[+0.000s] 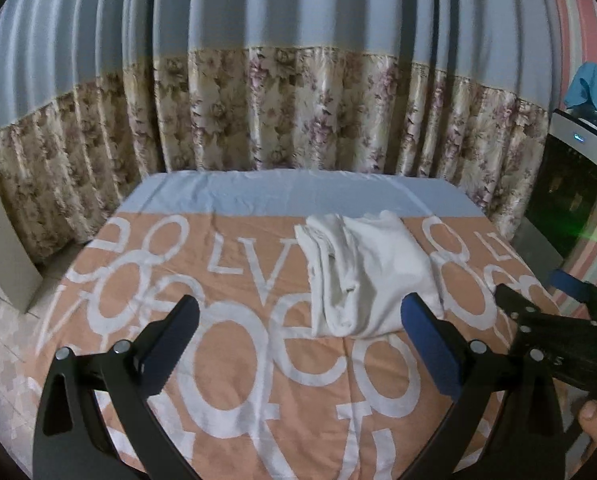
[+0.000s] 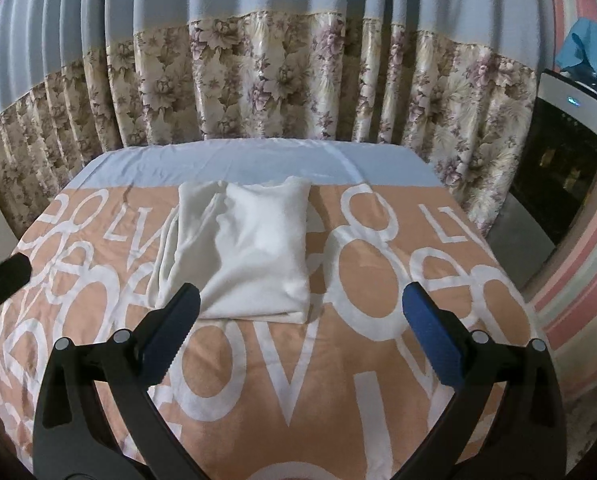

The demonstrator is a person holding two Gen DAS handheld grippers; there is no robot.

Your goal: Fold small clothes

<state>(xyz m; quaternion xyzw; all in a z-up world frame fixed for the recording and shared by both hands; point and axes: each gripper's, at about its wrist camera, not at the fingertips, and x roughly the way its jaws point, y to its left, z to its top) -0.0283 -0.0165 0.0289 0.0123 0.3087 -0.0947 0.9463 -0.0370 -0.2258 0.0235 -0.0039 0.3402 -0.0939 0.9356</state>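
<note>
The left gripper (image 1: 300,330) is at the bottom of its picture, its two jaws spread wide with nothing between them. The right gripper (image 2: 301,320) is just the same, wide and holding nothing. Both hang above the table (image 2: 258,360), which wears a peach cloth with big white letters. Past the fingertips, in the middle of each picture, lies the white garment (image 1: 362,276) (image 2: 250,252), folded flat. Its long side runs from the grippers toward the flowery curtain (image 2: 258,80) at the top.
</note>
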